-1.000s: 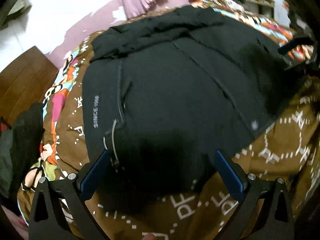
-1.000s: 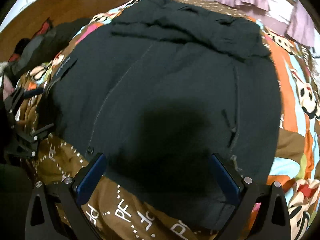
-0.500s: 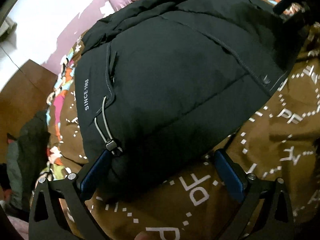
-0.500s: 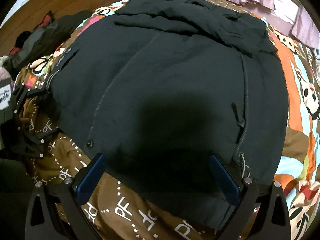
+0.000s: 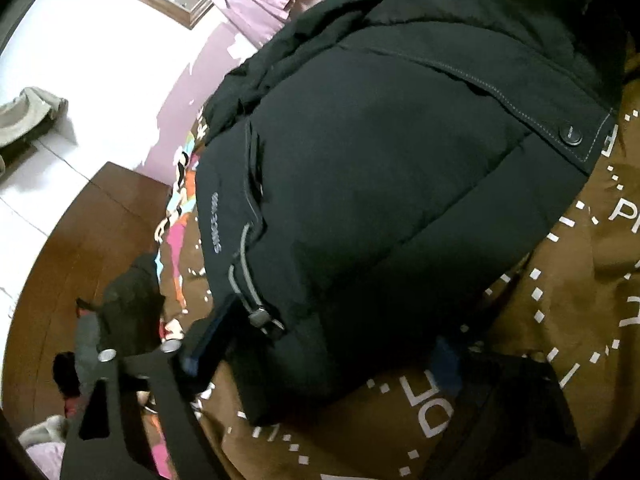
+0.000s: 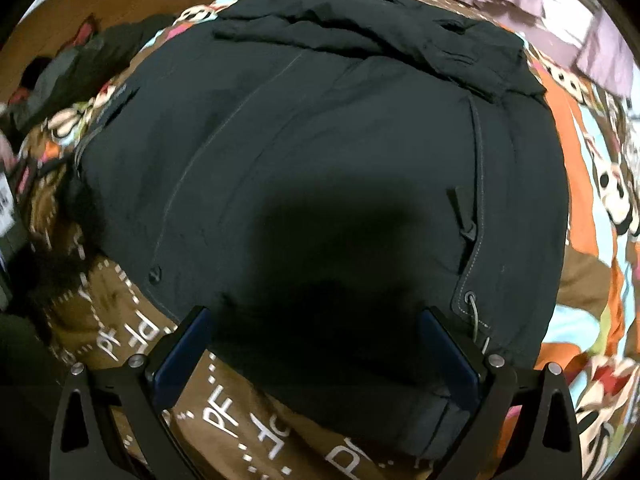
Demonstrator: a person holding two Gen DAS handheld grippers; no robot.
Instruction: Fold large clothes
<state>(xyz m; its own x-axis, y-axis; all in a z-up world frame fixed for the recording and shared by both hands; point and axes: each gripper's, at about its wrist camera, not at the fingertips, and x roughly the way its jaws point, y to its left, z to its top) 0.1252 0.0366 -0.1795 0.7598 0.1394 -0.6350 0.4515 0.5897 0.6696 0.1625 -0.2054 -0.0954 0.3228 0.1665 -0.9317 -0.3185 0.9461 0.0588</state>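
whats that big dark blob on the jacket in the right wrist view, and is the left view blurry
Right wrist view: the blob is a soft-edged shadow on the black jacket above the right gripper; edges bow from the fisheye. Left wrist view: the left gripper looks smeared and dim, while the jacket's snap button stays fairly sharp.

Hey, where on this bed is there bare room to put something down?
Bare brown bedspread lies along the near edge, below the black jacket's hem, and an orange patterned strip runs beside it. The jacket crowds the middle; dark clothes pile opposite.
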